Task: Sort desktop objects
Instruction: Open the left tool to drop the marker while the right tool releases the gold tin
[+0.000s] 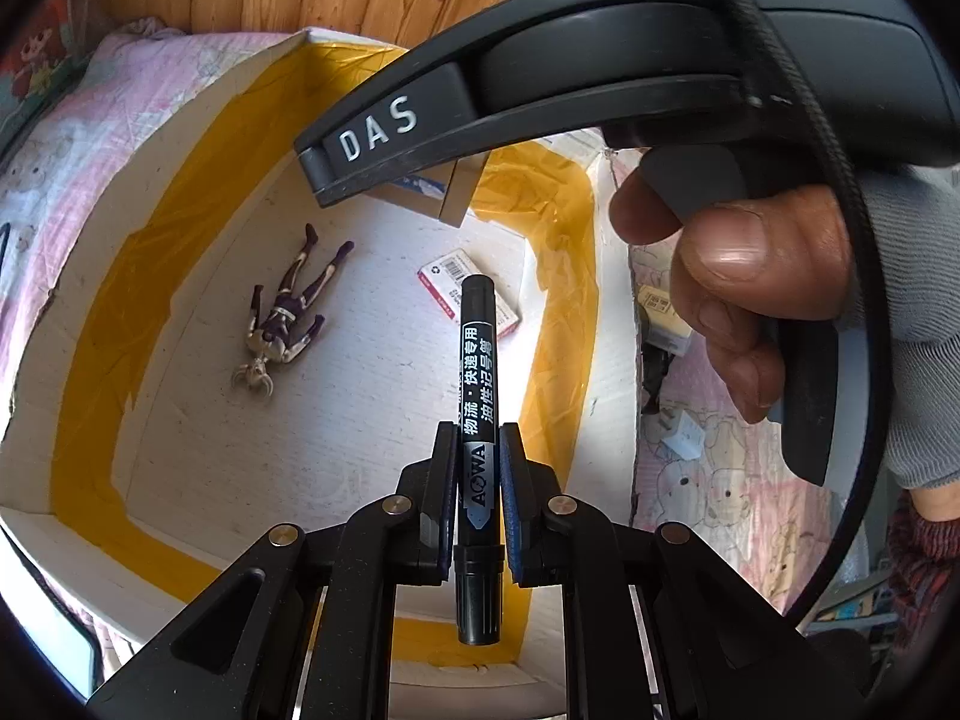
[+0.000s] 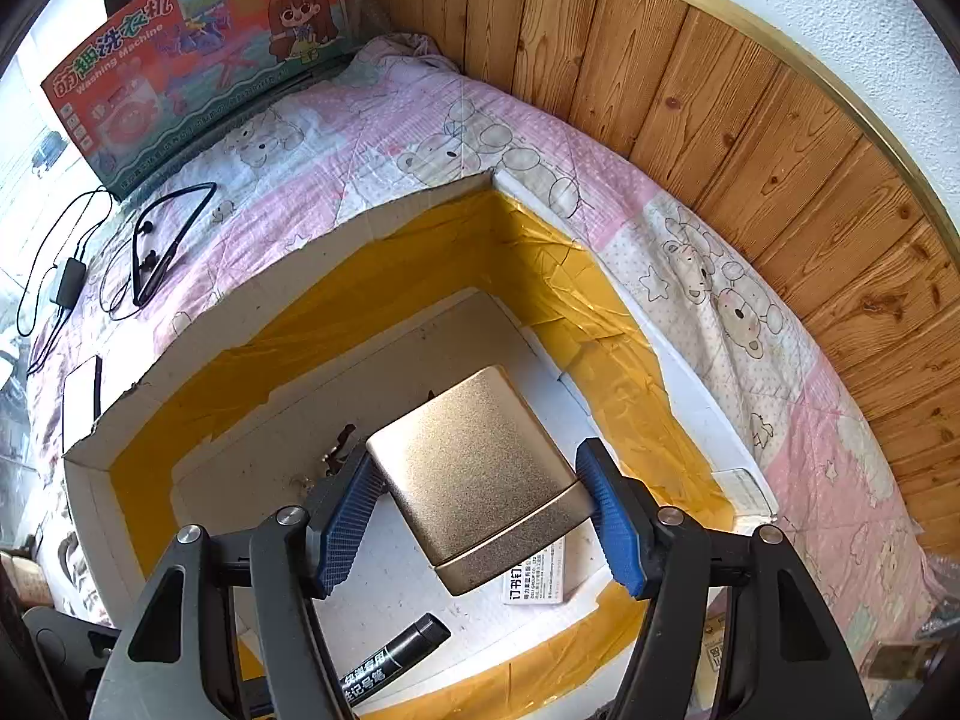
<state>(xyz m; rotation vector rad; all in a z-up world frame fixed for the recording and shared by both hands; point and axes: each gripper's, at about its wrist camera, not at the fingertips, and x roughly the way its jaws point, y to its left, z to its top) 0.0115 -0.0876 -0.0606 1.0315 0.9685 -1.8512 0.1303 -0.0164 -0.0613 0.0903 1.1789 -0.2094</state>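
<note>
We lowered the gold tin [image 2: 474,480], pinched in the right gripper [image 2: 480,510], into the box [image 2: 372,294] beside the marker [image 1: 477,420], itself pinched by the left gripper [image 1: 477,498].

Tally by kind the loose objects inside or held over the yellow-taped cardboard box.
Black marker pen, held in the left gripper: 1
Gold metal tin, held in the right gripper: 1
Purple and silver toy figure: 1
Small white and red staples box: 1
Total: 4
</note>
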